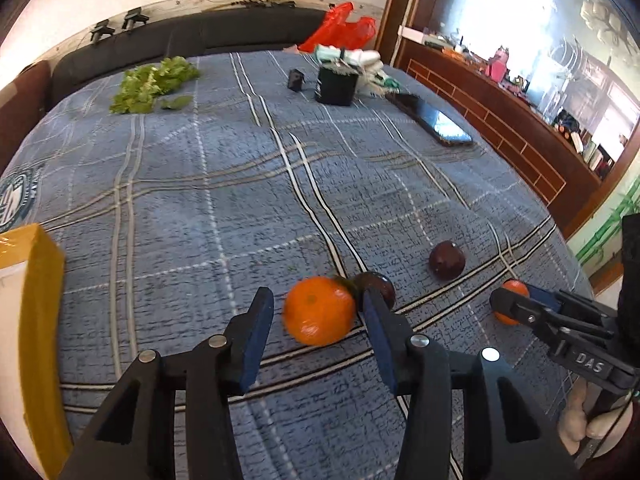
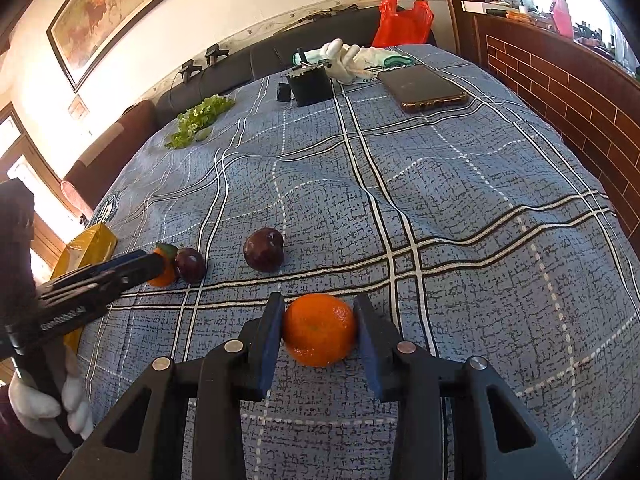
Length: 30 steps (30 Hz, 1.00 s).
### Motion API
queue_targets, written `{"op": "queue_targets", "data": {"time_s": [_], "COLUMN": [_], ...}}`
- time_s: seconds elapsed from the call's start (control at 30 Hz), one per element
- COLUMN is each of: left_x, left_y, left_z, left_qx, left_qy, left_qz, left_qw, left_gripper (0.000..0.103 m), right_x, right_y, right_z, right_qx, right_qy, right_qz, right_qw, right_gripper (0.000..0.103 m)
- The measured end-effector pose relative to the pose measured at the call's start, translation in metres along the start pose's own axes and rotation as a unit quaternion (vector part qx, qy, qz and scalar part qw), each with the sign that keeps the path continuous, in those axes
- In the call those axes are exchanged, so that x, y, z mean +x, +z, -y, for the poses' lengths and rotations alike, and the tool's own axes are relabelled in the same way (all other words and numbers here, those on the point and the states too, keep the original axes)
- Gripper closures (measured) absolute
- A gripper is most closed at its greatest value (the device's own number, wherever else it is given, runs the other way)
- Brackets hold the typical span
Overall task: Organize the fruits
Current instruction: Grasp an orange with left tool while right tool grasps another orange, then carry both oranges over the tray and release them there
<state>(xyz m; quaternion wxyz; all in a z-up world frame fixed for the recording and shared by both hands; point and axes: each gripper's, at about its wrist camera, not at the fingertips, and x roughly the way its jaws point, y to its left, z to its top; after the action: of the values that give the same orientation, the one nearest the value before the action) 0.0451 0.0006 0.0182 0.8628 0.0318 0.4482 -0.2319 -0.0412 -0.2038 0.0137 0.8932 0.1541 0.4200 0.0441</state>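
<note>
On the blue plaid cloth (image 1: 240,184) lies an orange (image 1: 320,310) between the fingers of my left gripper (image 1: 318,296). It touches the right pad, and a sliver of cloth shows at the left pad, so the jaws stand open around it. A dark plum (image 1: 382,286) rests against that orange behind the right finger, and a second plum (image 1: 447,266) lies apart. My right gripper (image 2: 318,304) is shut on another orange (image 2: 320,330), both pads against its sides, low on the cloth. From the right wrist view, the left gripper (image 2: 158,266) reaches in beside the plums (image 2: 190,265) (image 2: 263,250).
A yellow box (image 1: 28,280) stands at the near left edge. Far back lie lettuce leaves (image 1: 152,82), a black box (image 1: 336,84), a phone (image 1: 436,120), white gloves (image 2: 348,58) and a red bag (image 1: 340,28). A wooden ledge (image 1: 500,120) borders the right side.
</note>
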Motion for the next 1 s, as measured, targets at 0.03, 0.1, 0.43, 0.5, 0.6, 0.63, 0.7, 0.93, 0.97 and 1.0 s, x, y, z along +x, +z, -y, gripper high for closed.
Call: {"op": "queue_targets", "data": {"time_s": [0.03, 0.1, 0.43, 0.5, 0.6, 0.63, 0.7, 0.93, 0.97, 1.0], "left_x": [0.0, 0.0, -0.007, -0.013, -0.029, -0.036, -0.056, -0.13, -0.141, -0.153], "left_y": [0.001, 0.002, -0.003, -0.006, -0.01, -0.012, -0.018, -0.046, -0.051, -0.056], "left_z": [0.001, 0.003, 0.007, 0.009, 0.009, 0.008, 0.006, -0.02, -0.025, -0.03], "left_qx": [0.0, -0.002, -0.007, -0.01, -0.021, -0.023, -0.031, -0.083, -0.091, -0.098], "left_qy": [-0.004, -0.005, 0.008, 0.011, 0.007, 0.009, 0.014, 0.038, 0.042, 0.048], "left_qz": [0.008, 0.008, 0.002, 0.009, 0.023, 0.029, 0.045, 0.099, 0.107, 0.115], "left_qw": [1.0, 1.0, 0.9999, 0.9999, 0.9995, 0.9993, 0.9984, 0.9909, 0.9891, 0.9873], "left_gripper": [0.058, 0.058, 0.068, 0.068, 0.068, 0.068, 0.068, 0.068, 0.068, 0.068], "right_x": [0.0, 0.0, -0.001, -0.003, -0.005, -0.006, -0.008, -0.017, -0.018, -0.02], "right_y": [0.0, 0.0, 0.0, 0.0, 0.001, 0.001, 0.001, 0.001, 0.002, 0.002], "right_z": [0.0, 0.0, 0.001, 0.002, 0.004, 0.004, 0.005, 0.003, 0.002, 0.0], "right_qx": [0.0, 0.001, 0.003, 0.006, 0.011, 0.012, 0.014, 0.013, 0.012, 0.01], "right_qy": [0.0, 0.002, 0.001, 0.001, 0.004, 0.004, 0.005, 0.005, 0.008, 0.012], "right_qz": [0.0, 0.0, 0.003, 0.006, 0.012, 0.014, 0.019, 0.044, 0.047, 0.048], "right_qw": [1.0, 1.0, 1.0, 1.0, 1.0, 1.0, 1.0, 0.999, 0.999, 0.999], "right_gripper": [0.064, 0.064, 0.065, 0.065, 0.065, 0.065, 0.065, 0.065, 0.065, 0.065]}}
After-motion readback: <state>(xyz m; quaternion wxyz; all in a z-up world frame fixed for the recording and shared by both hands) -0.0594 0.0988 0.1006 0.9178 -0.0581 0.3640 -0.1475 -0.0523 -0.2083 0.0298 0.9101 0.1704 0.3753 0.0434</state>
